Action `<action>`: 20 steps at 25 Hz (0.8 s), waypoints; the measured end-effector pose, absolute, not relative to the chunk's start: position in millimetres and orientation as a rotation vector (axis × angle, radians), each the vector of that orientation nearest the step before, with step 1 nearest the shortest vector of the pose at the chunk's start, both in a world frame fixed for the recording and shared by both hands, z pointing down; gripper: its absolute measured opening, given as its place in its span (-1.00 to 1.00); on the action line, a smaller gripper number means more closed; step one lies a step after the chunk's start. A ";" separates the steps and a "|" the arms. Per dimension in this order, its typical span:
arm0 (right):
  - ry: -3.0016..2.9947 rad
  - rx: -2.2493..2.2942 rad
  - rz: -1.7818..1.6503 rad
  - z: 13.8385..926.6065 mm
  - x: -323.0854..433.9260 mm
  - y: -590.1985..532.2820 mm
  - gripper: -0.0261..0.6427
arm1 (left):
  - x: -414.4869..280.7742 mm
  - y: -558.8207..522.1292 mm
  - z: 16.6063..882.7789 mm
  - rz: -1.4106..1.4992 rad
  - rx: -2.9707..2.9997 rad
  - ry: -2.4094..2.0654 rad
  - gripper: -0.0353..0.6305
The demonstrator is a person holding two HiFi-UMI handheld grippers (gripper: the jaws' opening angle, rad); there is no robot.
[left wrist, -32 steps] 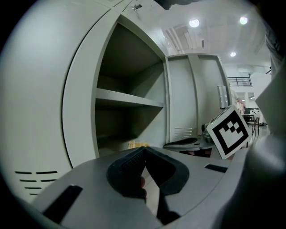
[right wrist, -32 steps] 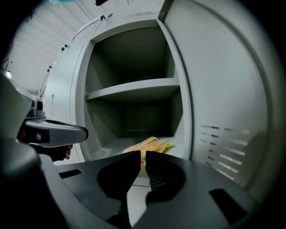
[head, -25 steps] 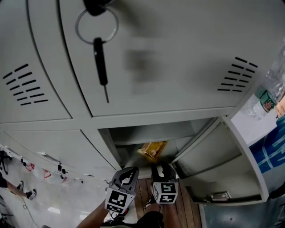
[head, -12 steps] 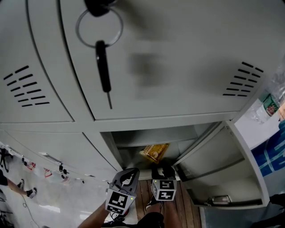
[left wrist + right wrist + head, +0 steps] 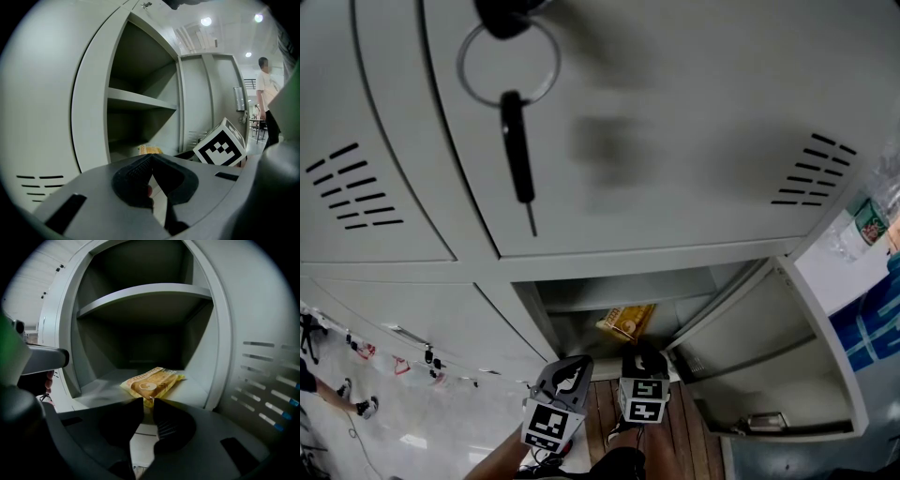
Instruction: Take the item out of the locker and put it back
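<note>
The right tool [image 5: 639, 352] reaches into the open bottom compartment of the grey locker [image 5: 609, 281]. Its jaws have just been closing, and they now nip the near corner of the yellow snack packet [image 5: 152, 382]. The rest of the packet stretches away ahead of the tips and lies flat on the compartment floor [image 5: 197, 390]. Above the tool an inner shelf [image 5: 145, 294] spans the compartment. The locker door [image 5: 769, 347] is swung wide to the tool's right.

The left tool [image 5: 570, 364] hangs just beside the right one, on its left, outside the compartment's mouth. Its jaws are together at the tips with nothing between them. From its own view the packet shows as a small yellow sliver ahead of it and past its tips, inside the compartment. The right tool's marker cube [image 5: 220, 149] sits close to its right.

Higher up on the locker front, well above both tools, a dark key [image 5: 517, 150] dangles from a metal ring [image 5: 508, 64] on a closed door.
</note>
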State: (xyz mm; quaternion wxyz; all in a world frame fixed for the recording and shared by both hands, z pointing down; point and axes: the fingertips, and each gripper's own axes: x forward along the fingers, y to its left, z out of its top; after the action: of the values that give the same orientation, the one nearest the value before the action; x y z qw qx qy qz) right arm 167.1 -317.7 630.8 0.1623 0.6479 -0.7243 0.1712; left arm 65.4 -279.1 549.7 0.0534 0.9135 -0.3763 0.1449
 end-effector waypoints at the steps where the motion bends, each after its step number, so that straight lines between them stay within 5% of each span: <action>1: -2.062 1.856 0.485 630.6 168.6 -317.6 -0.72 | 65.3 -278.9 549.9 0.441 2.777 -1.142 -0.83; 4: -2.064 1.872 0.488 630.3 171.8 -316.4 -0.86 | 65.1 -278.0 550.4 0.446 2.779 -1.138 -0.83; 20: -2.120 1.935 0.379 581.9 170.1 -306.6 -0.88 | 51.6 -267.7 517.3 0.390 2.839 -1.144 -0.83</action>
State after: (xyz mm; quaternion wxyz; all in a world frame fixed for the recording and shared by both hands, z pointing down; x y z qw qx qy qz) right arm 170.1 -306.6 581.9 0.1232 0.6632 -0.7267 0.1299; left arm 51.6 -267.7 517.3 0.0281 0.9198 -0.3705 0.1263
